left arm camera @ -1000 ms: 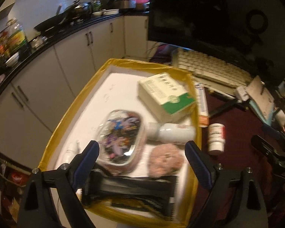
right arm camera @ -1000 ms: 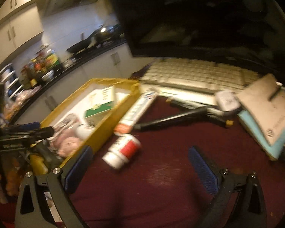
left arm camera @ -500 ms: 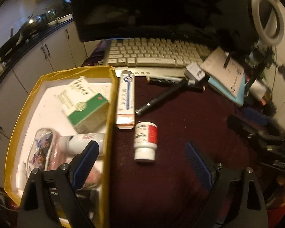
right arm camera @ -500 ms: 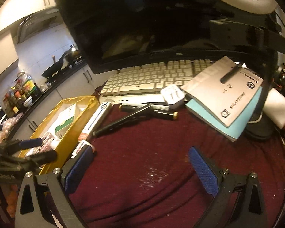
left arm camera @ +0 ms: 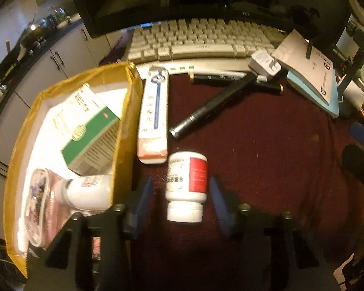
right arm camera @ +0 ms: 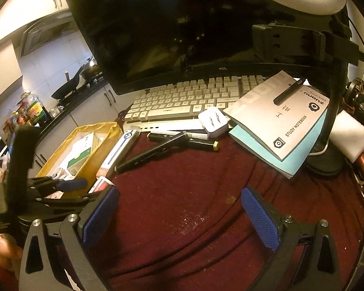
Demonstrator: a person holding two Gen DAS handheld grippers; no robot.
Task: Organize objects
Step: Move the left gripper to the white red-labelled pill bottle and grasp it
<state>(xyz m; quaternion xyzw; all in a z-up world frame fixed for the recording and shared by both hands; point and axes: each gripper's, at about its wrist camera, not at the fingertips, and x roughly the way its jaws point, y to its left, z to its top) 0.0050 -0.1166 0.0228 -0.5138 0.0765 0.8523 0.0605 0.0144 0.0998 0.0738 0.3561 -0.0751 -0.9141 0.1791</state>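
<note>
The left gripper [left arm camera: 180, 191], jaws just closing, not yet touching, straddles the pill bottle [left arm camera: 186, 186] beside the yellow box [left arm camera: 123, 131]; centre it first. Right gripper [right arm camera: 179, 215] spread, empty.

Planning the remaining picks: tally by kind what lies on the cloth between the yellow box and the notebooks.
Pill bottle: 1
Long carton: 1
Black pens: 2
White charger plug: 1
Total: 5

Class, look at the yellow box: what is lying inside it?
Inside the yellow box: a green-and-white carton, a white bottle and a clear patterned pouch. Whatever lies beneath them is covered.
</note>
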